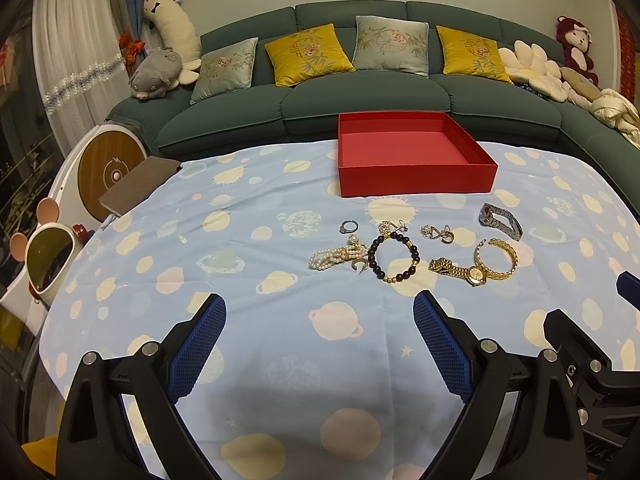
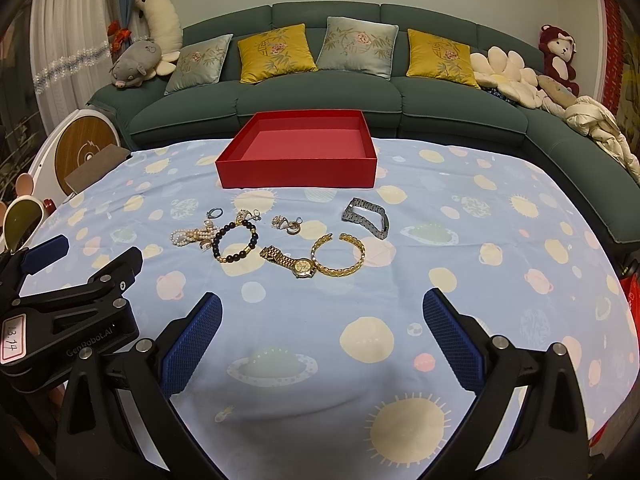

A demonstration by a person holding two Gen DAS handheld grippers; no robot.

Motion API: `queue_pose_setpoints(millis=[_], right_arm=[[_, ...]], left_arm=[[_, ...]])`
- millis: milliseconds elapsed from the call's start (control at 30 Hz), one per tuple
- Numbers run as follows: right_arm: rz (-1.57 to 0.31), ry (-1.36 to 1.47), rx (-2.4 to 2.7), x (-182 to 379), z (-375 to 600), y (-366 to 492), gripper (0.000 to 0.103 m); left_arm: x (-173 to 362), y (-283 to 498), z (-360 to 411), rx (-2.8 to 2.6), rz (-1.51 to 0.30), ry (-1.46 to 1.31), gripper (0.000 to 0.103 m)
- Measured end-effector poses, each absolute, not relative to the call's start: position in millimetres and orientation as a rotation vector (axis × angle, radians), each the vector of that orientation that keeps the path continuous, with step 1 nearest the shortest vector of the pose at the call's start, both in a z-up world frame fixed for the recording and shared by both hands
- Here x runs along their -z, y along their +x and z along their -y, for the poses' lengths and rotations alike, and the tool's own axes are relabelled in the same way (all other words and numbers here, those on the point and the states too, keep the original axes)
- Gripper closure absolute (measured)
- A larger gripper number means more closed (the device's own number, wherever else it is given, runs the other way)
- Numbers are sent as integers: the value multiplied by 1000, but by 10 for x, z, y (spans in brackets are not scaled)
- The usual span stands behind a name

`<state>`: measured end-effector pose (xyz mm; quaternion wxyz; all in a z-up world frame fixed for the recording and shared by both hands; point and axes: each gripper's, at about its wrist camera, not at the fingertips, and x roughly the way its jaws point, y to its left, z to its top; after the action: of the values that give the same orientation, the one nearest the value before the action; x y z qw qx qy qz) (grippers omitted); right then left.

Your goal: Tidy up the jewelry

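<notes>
An empty red box (image 1: 412, 156) (image 2: 298, 152) stands at the far side of the table. In front of it lies jewelry: a pearl strand (image 1: 338, 256) (image 2: 192, 236), a dark bead bracelet (image 1: 394, 256) (image 2: 236, 242), a gold watch (image 1: 460, 270) (image 2: 290, 262), a gold bangle (image 1: 496, 258) (image 2: 338, 254), a silver watch (image 1: 502, 220) (image 2: 368, 216), a small ring (image 1: 349, 226) (image 2: 215, 213) and small earrings (image 1: 438, 233) (image 2: 286, 224). My left gripper (image 1: 320, 344) and right gripper (image 2: 322, 340) hover open near the table's front, short of the jewelry, each holding nothing.
The table carries a pale blue cloth with planets (image 1: 240, 240) (image 2: 460, 240). A green sofa with cushions (image 1: 360, 80) runs behind it. A brown notebook (image 1: 138, 184) lies at the left edge, a white stool (image 1: 108, 168) beside it.
</notes>
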<state>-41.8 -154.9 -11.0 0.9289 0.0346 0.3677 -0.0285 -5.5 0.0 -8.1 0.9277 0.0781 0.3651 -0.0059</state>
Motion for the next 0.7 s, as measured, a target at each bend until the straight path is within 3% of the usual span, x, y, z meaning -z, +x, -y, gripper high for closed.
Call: queue_pose_setpoints(millis=[700], right_arm=[[-750, 72, 54, 105, 1535, -418, 5]], left_arm=[[83, -65, 12, 14, -751, 161, 11]])
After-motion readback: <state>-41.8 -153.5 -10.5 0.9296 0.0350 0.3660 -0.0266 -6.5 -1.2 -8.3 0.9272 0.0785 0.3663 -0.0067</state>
